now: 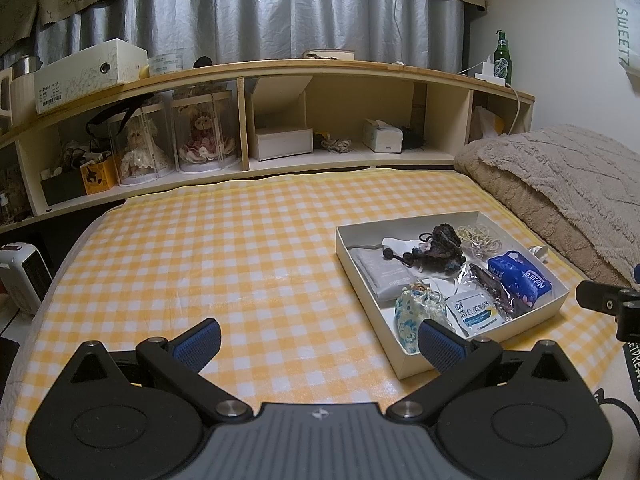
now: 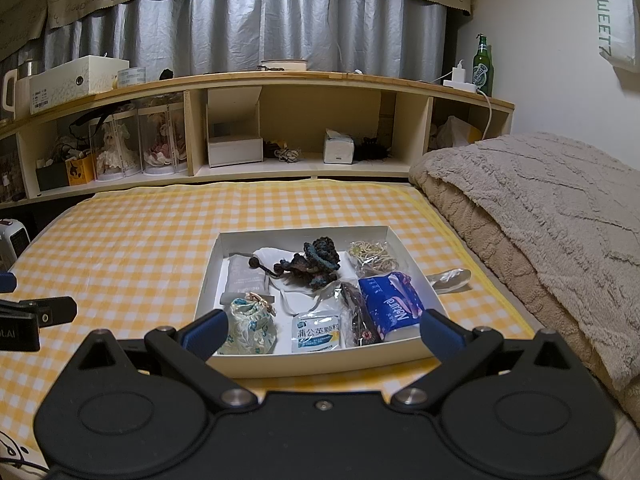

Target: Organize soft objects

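Note:
A shallow white box [image 2: 224, 240] [image 1: 362, 276] lies on the yellow checked cloth [image 1: 208, 248] [image 2: 132, 248]. Inside it are a blue tissue pack [image 2: 390, 304] [image 1: 520, 276], a floral drawstring pouch [image 2: 250, 326] [image 1: 412, 314], a dark crocheted piece [image 2: 318, 260] [image 1: 442, 240], a bag of rubber bands [image 2: 372, 260] [image 1: 480, 236], a white sachet [image 2: 318, 332] [image 1: 474, 314], a grey packet [image 2: 242, 276] [image 1: 378, 272] and a dark wrapped item [image 2: 358, 312] [image 1: 494, 288]. My right gripper [image 2: 322, 330] is open, just in front of the box's near wall. My left gripper [image 1: 320, 340] is open over the cloth, left of the box.
A beige fleece blanket [image 2: 540, 216] [image 1: 560, 184] is folded along the right side. A wooden shelf unit [image 1: 312, 120] [image 2: 280, 128] with dolls, boxes and a green bottle [image 2: 483, 66] runs along the back. A small clear plastic wrapper [image 2: 448, 278] lies right of the box. A white heater [image 1: 24, 276] stands at left.

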A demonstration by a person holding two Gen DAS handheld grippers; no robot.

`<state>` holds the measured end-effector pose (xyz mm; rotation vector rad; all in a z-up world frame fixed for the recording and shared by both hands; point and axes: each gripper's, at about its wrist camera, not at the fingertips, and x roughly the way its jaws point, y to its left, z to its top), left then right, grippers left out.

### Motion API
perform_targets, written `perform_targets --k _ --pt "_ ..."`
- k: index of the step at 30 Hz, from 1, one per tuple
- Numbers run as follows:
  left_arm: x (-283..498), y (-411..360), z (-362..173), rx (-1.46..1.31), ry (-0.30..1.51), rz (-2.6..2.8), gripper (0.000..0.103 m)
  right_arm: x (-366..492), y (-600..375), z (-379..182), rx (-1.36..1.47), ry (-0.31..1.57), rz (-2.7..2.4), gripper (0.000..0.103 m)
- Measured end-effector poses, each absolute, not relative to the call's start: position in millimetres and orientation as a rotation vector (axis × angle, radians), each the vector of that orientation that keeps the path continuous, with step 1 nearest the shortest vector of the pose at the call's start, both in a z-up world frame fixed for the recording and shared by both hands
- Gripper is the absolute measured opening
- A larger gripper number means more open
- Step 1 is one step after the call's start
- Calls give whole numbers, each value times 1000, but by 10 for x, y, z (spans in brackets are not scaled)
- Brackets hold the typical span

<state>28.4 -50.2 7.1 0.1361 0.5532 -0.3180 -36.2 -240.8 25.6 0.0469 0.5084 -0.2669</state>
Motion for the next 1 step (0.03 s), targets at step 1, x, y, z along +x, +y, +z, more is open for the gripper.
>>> perform_targets --k 1 --pt "290 -486 72 135 553 -318 103 -362 -2409 256 47 508 -267 103"
